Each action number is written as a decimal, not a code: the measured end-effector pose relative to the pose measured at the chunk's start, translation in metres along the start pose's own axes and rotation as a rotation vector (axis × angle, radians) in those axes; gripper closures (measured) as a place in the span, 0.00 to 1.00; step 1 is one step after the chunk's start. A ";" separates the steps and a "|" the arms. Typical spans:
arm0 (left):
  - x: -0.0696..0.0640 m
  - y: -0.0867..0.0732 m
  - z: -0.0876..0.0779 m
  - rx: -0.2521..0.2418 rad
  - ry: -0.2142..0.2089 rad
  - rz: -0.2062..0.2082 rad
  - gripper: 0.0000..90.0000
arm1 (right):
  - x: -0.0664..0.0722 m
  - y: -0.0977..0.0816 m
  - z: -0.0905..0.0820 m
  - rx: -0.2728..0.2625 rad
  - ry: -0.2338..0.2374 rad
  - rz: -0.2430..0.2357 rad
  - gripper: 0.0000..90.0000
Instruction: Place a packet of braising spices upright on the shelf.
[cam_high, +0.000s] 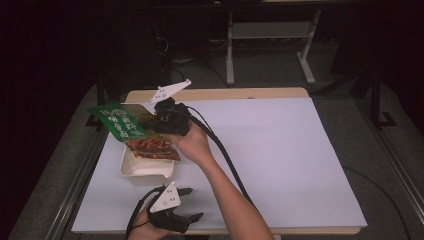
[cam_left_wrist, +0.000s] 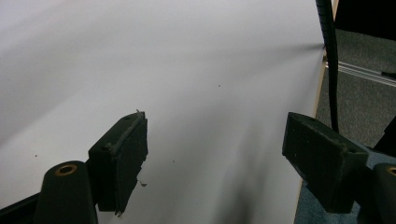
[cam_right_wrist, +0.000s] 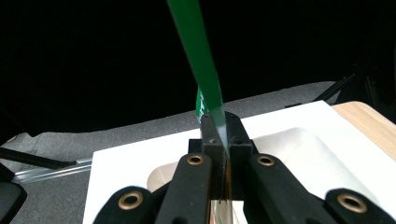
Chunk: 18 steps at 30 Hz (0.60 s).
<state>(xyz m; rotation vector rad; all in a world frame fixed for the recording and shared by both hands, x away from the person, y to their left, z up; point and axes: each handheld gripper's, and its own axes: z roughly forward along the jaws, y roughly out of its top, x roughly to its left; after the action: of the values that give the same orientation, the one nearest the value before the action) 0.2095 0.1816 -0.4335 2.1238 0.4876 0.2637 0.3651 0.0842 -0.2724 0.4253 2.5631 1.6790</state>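
A: Well, the right gripper (cam_high: 159, 119) has its jaws clamped tight on the green food packet (cam_high: 134, 131), pinching it along one edge, as the right gripper view shows (cam_right_wrist: 208, 79).

B: And where does the packet sit?

A: It hangs in the air, tilted, over the far end of the white tray (cam_high: 145, 170), which rests on the white table sheet (cam_high: 280, 150) near its left edge. The packet's lower end, with the reddish food picture, overlaps the tray's rim in the high view; whether it touches the tray cannot be told.

B: Anything in the tray?

A: The visible part of its inside looks bare and white (cam_right_wrist: 299, 149).

B: The other claw?

A: The left gripper (cam_high: 187, 203) rests at the near edge of the table, jaws spread wide with nothing between them, just plain sheet (cam_left_wrist: 187, 93).
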 end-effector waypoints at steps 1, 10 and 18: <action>0.000 0.000 0.000 0.003 0.001 0.000 0.24 | 0.001 -0.001 0.003 0.000 0.003 0.001 0.99; -0.001 0.000 0.000 -0.012 0.005 -0.014 0.24 | 0.003 -0.008 0.021 0.007 0.033 0.018 0.99; -0.001 0.000 -0.001 -0.008 0.004 -0.006 0.24 | -0.001 -0.021 0.030 0.005 0.034 0.063 0.99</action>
<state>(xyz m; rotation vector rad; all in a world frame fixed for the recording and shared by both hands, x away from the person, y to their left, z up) 0.2085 0.1820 -0.4328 2.1138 0.4942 0.2665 0.3678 0.1031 -0.3039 0.4872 2.6053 1.7151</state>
